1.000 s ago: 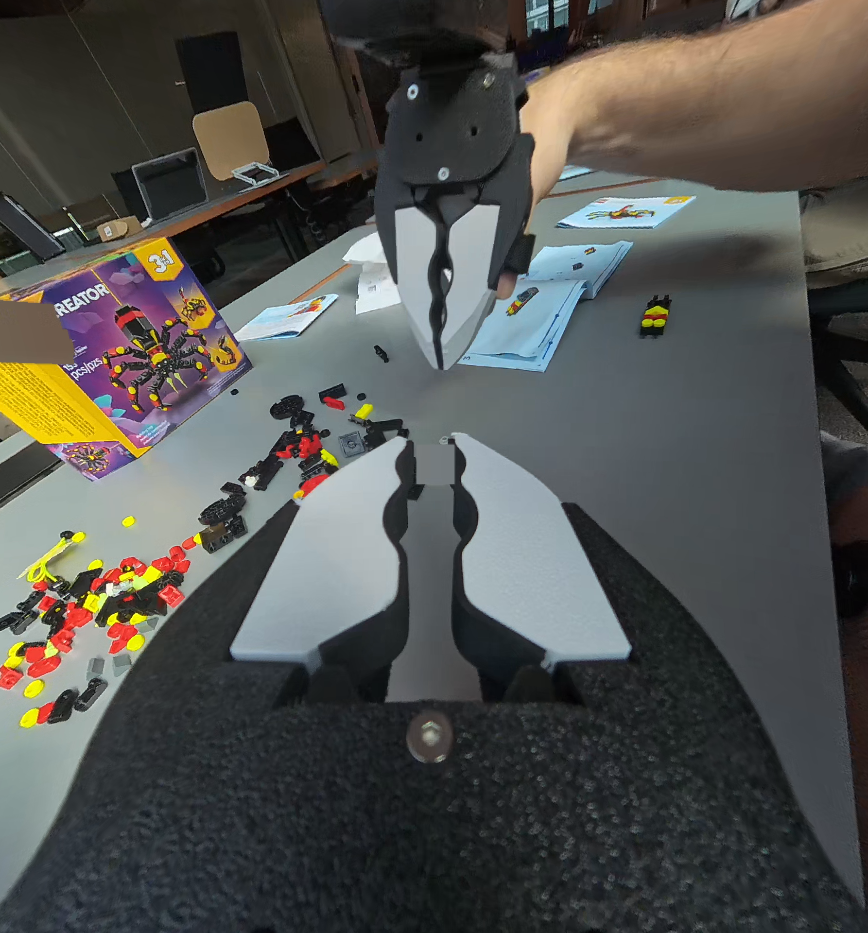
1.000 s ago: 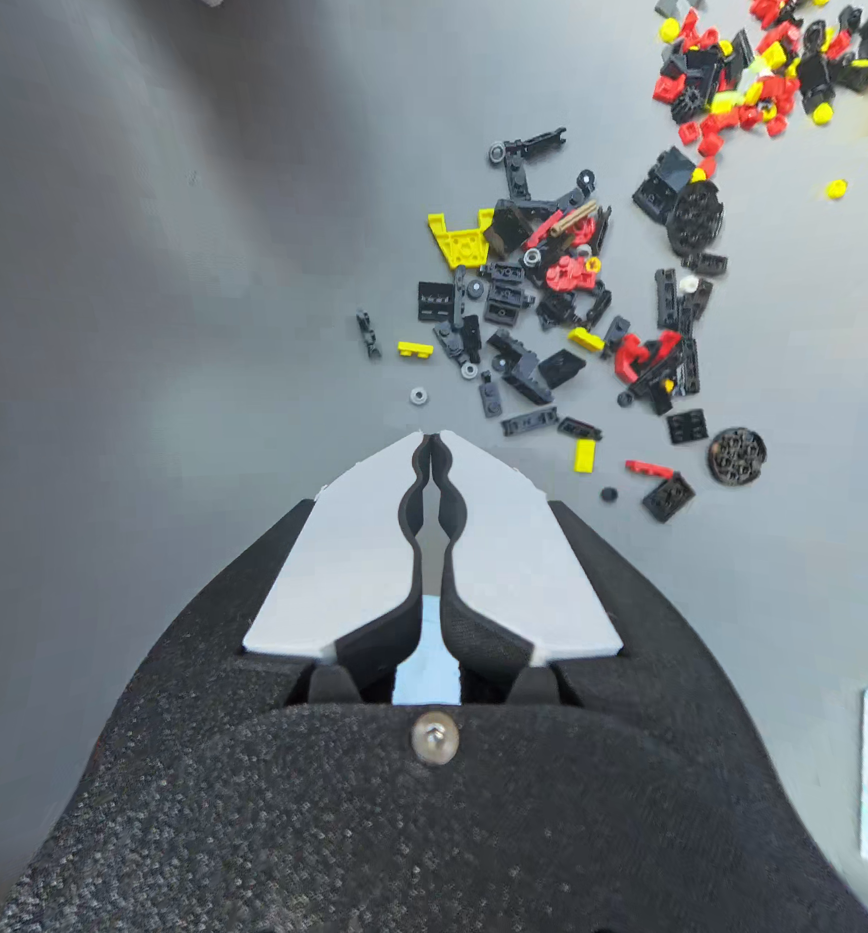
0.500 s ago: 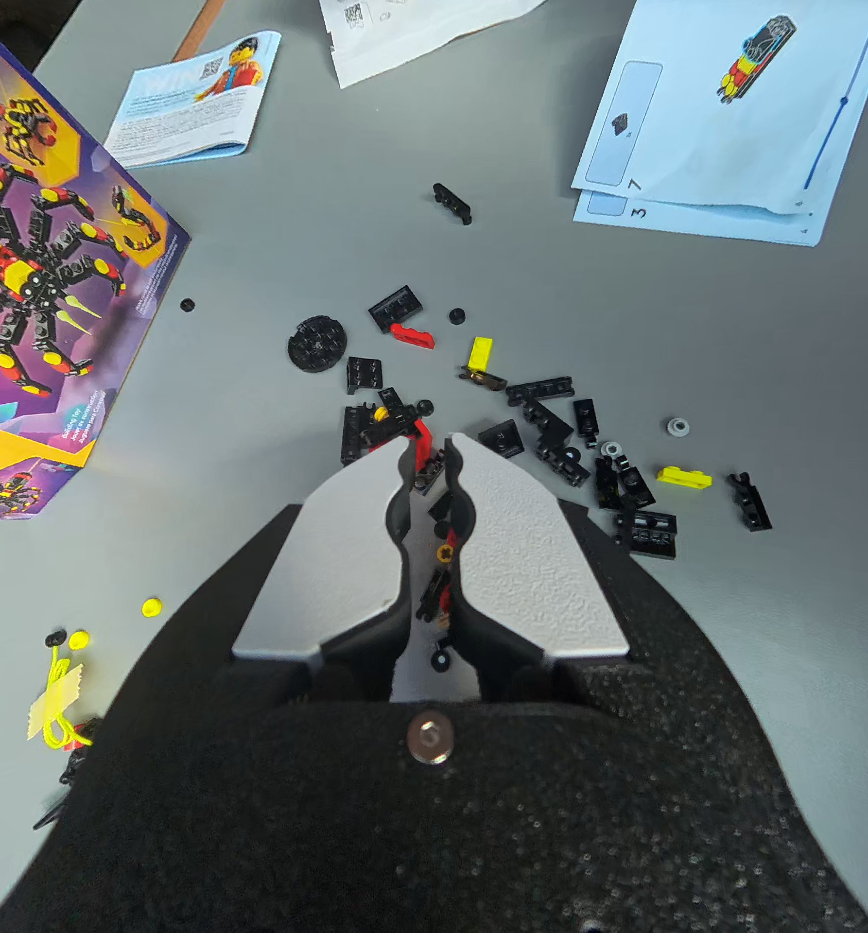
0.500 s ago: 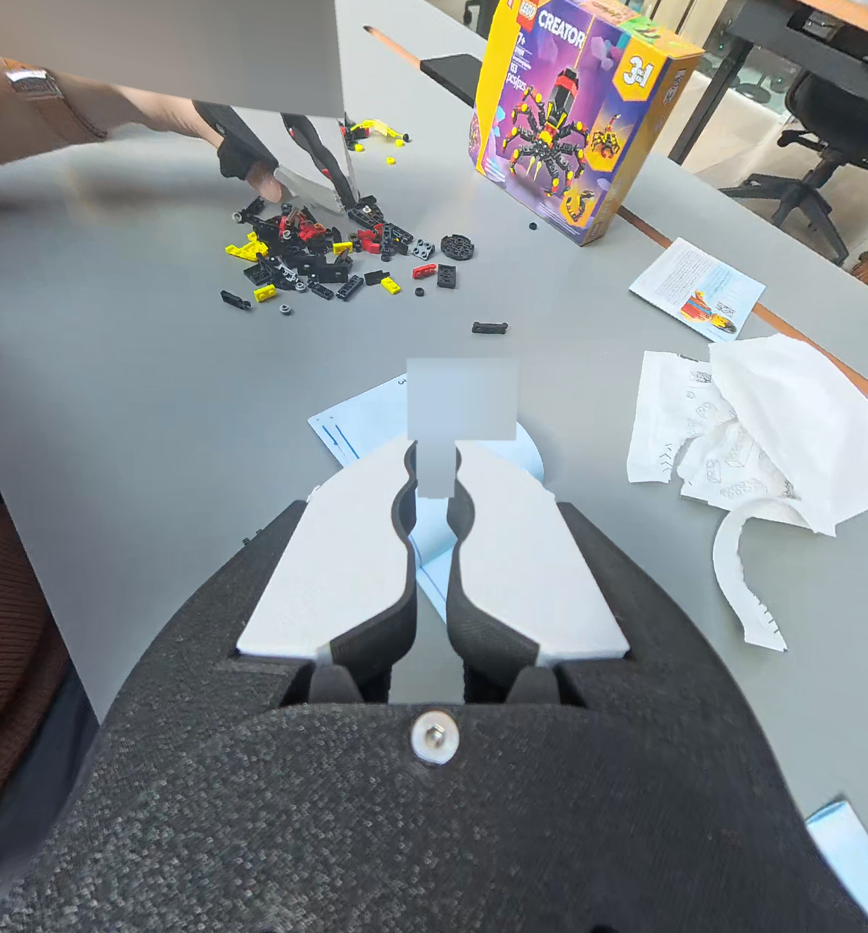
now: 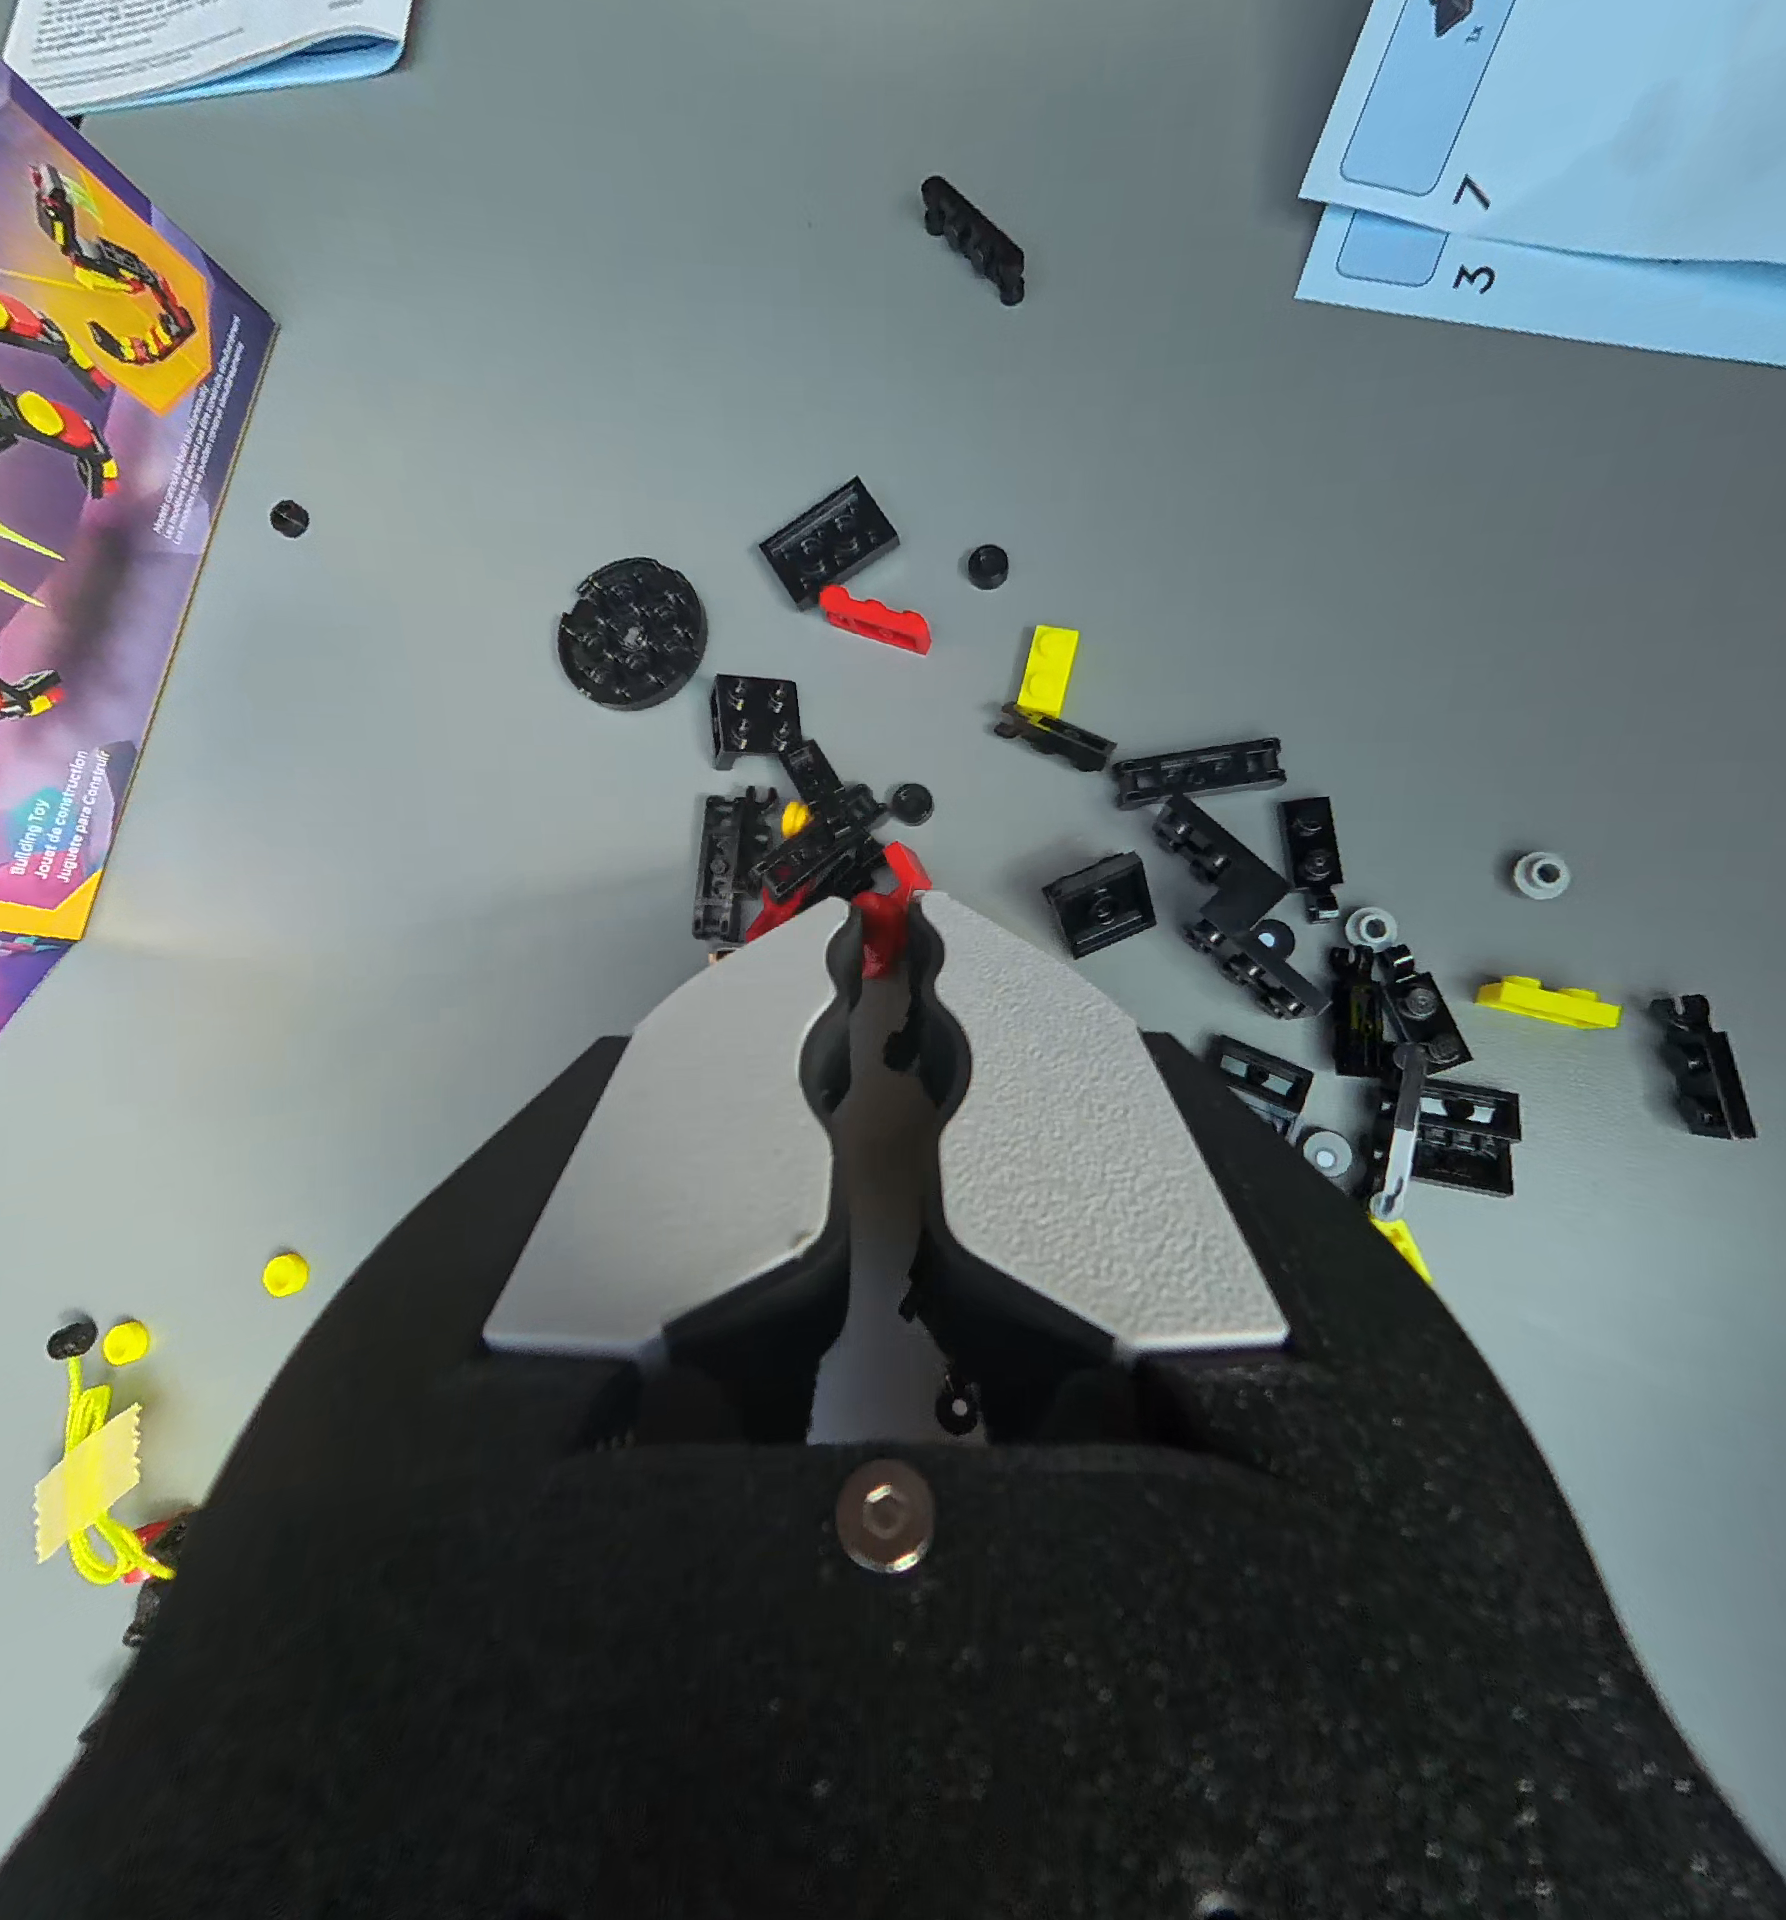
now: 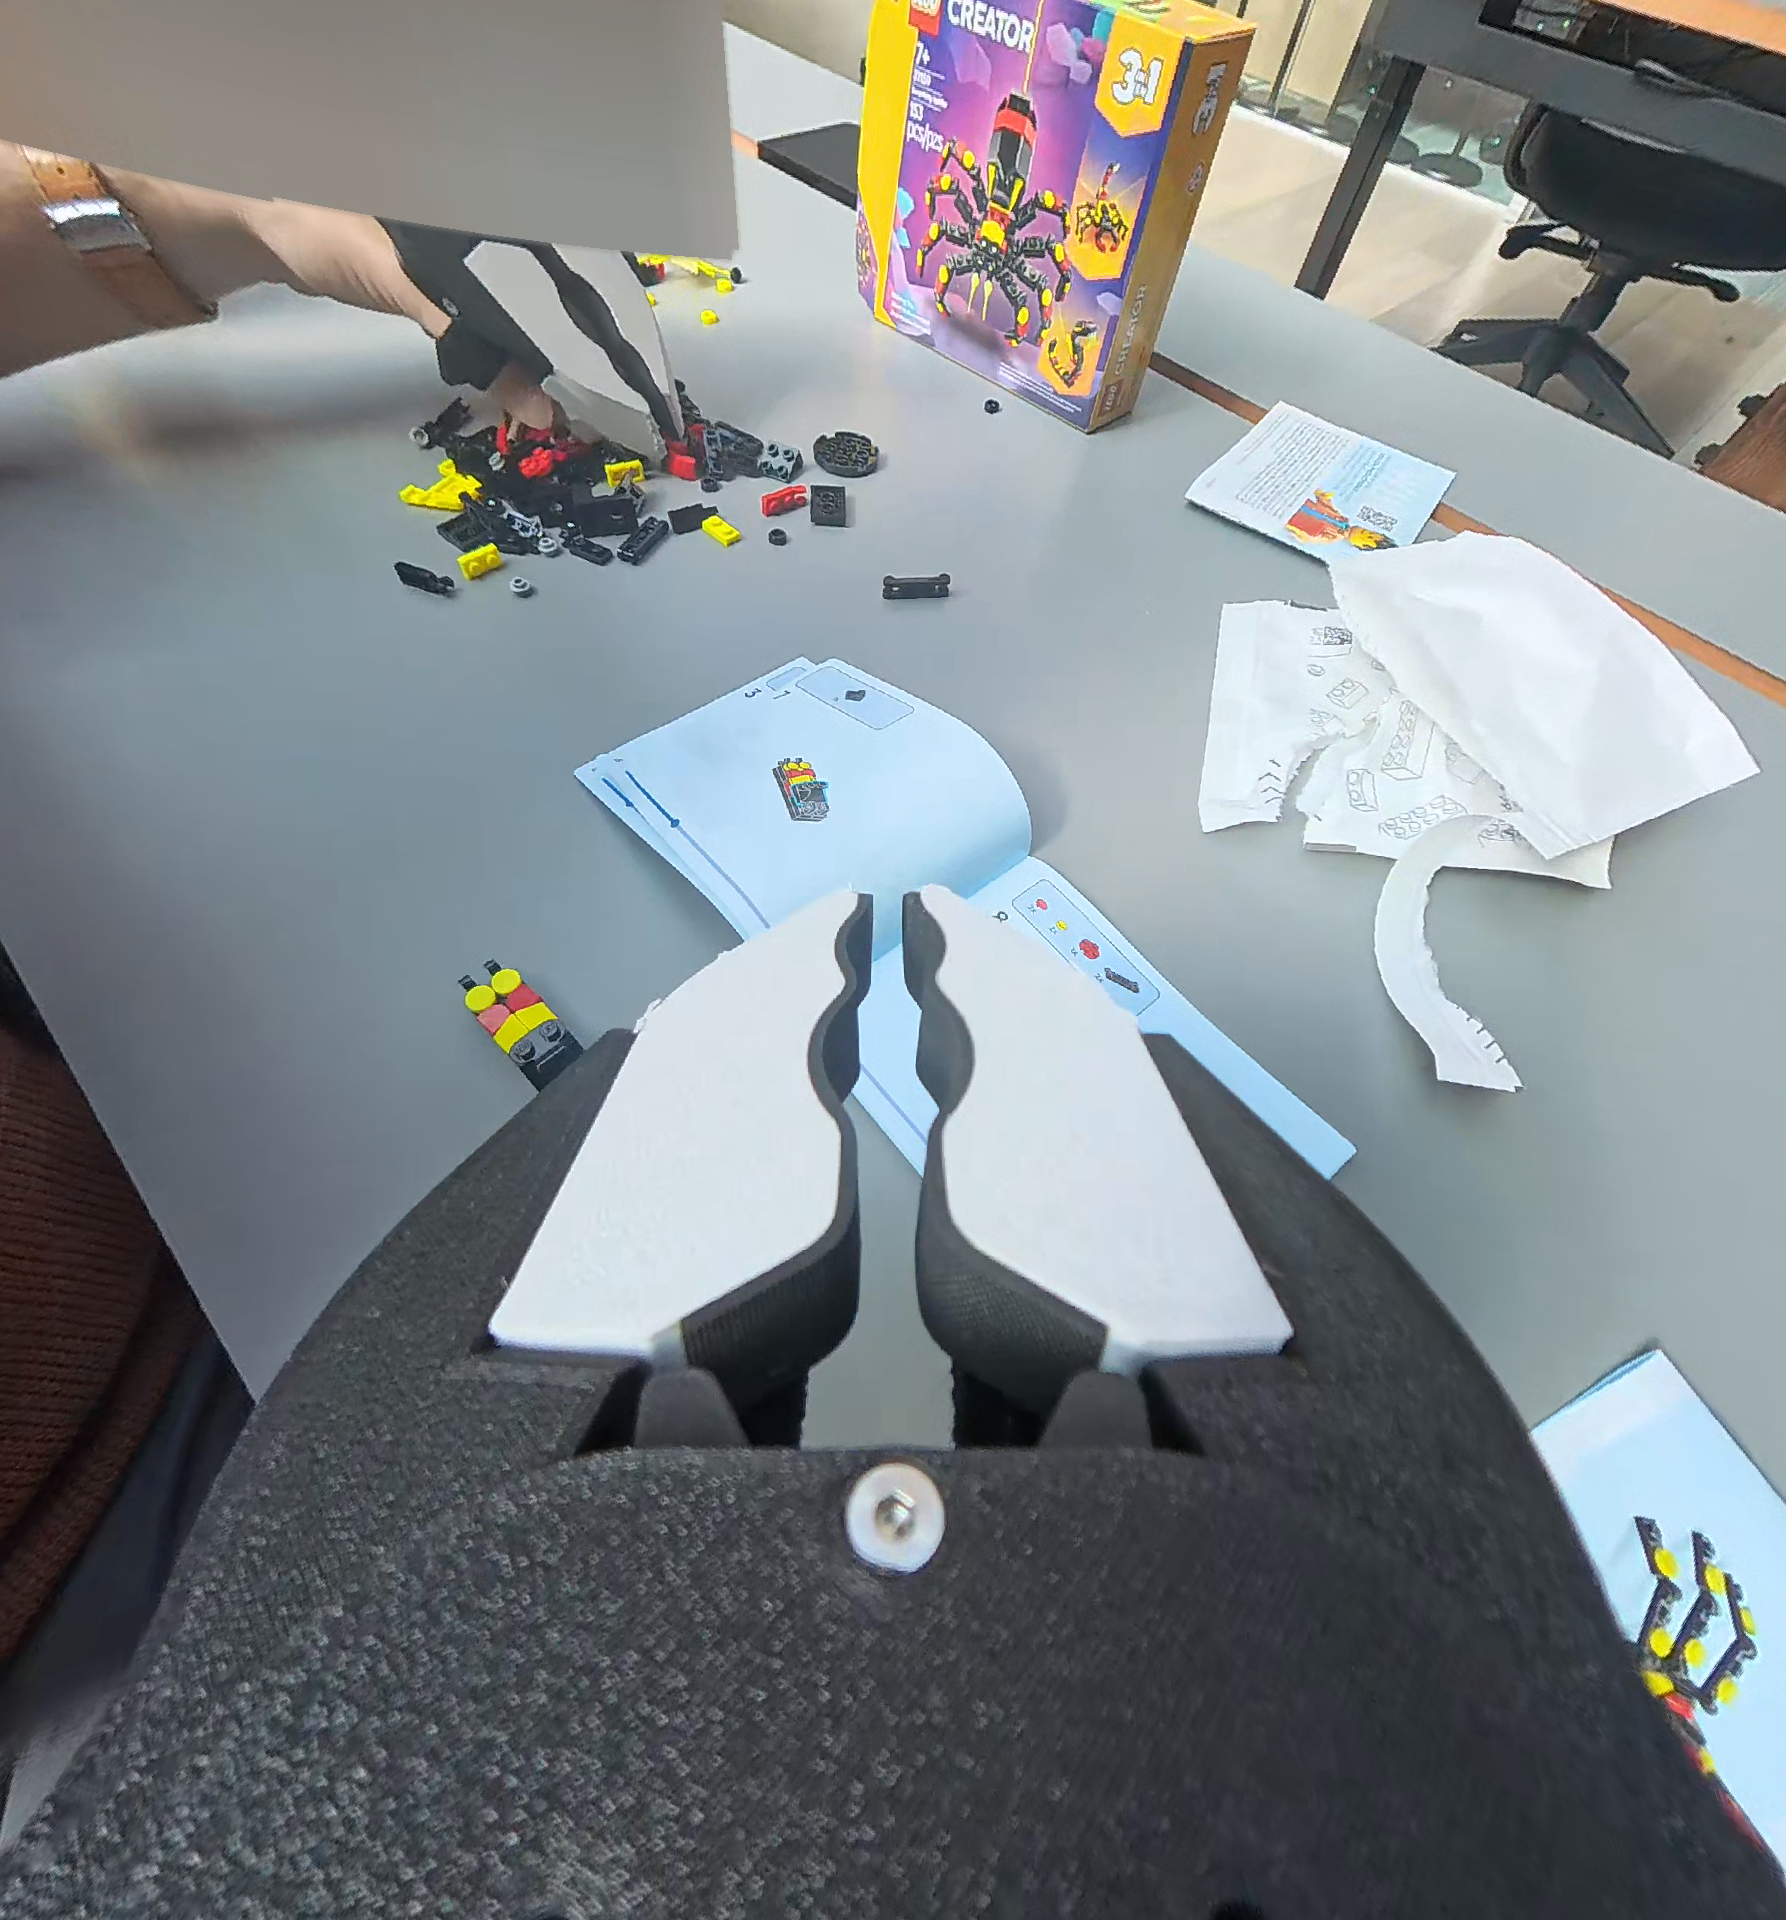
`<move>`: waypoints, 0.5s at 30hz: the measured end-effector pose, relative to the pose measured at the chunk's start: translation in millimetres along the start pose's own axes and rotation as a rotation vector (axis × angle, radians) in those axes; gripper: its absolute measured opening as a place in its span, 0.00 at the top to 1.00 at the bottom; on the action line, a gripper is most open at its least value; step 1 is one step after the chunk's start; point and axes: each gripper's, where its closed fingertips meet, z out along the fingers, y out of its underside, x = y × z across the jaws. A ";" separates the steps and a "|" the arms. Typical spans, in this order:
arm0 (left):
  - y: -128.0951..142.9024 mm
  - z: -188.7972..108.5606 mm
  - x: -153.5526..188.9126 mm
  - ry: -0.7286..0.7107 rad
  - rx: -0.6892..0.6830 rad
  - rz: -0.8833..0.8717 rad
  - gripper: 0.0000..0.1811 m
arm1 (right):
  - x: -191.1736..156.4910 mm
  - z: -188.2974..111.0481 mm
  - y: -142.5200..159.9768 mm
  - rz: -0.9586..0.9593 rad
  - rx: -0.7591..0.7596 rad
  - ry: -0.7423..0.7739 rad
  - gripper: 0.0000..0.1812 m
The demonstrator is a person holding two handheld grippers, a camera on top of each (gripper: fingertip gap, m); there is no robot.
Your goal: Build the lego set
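Note:
Loose black, red and yellow lego pieces [image 5: 1211, 831] lie scattered on the grey table [image 5: 1388, 520]. My left gripper [image 5: 884, 909] points down into the pile, and its tips are closed on a small red piece [image 5: 884, 930]. It also shows in the right wrist view [image 6: 660, 426], held by a hand over the pile [image 6: 598, 499]. My right gripper [image 6: 887, 899] hovers above the open blue instruction booklet [image 6: 847, 790], jaws nearly touching and empty. A small built block of black, red and yellow [image 6: 515, 1023] sits on the table to its left.
The purple set box [image 6: 1034, 197] stands behind the pile; it also shows in the left wrist view [image 5: 47, 520]. Torn white paper bags [image 6: 1491, 707], a leaflet [image 6: 1320, 483] and a second booklet [image 6: 1699, 1610] lie to the right. A black round plate [image 5: 631, 634] lies beside the pile. My right fingertips sit around 35 centimetres from my left ones. My left gripper's tips are some 8 centimetres from the black round plate [image 5: 631, 634]. My right wrist view [image 6: 844, 451] looks at it from another angle.
My left gripper has dropped closer into the pile and narrowed onto the red piece. My right gripper's jaws have narrowed and it stays over the booklet.

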 end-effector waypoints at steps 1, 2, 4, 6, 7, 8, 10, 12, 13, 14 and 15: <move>-0.8 -1.8 -0.8 -0.006 -0.001 0.008 0.96 | 0.5 -1.9 1.0 0.001 -0.001 0.006 0.98; -2.0 -4.2 0.1 -0.005 0.000 0.017 0.96 | 0.2 -3.8 2.1 0.001 -0.003 0.010 0.98; -9.2 -12.1 7.4 0.001 0.022 0.036 0.96 | -1.6 -7.2 4.0 0.005 0.001 0.011 0.98; -21.4 -22.7 21.0 0.002 0.060 0.066 0.96 | -4.9 -9.7 6.9 0.013 0.003 0.008 0.98; -27.1 -27.4 28.7 -0.001 0.075 0.088 0.96 | -6.3 -10.4 9.3 0.018 -0.001 0.010 0.98; -32.6 -31.2 36.9 0.001 0.092 0.101 0.96 | -8.1 -10.6 11.5 0.024 -0.003 0.009 0.98; -48.5 -35.6 59.6 0.040 0.165 0.093 0.96 | -15.5 -8.8 13.2 0.043 0.005 -0.010 0.98; -62.8 -33.9 88.7 0.087 0.221 0.099 0.96 | -30.0 -2.5 10.9 0.070 0.021 -0.055 0.98; -63.8 -28.9 97.7 0.069 0.209 0.133 0.96 | -39.4 2.7 8.6 0.087 0.028 -0.079 0.98; -59.8 -21.7 100.1 0.019 0.166 0.184 0.96 | -51.5 8.7 6.4 0.100 0.027 -0.115 0.98; -52.1 -13.6 97.3 -0.039 0.105 0.233 0.96 | -63.7 14.3 6.0 0.093 0.013 -0.147 0.98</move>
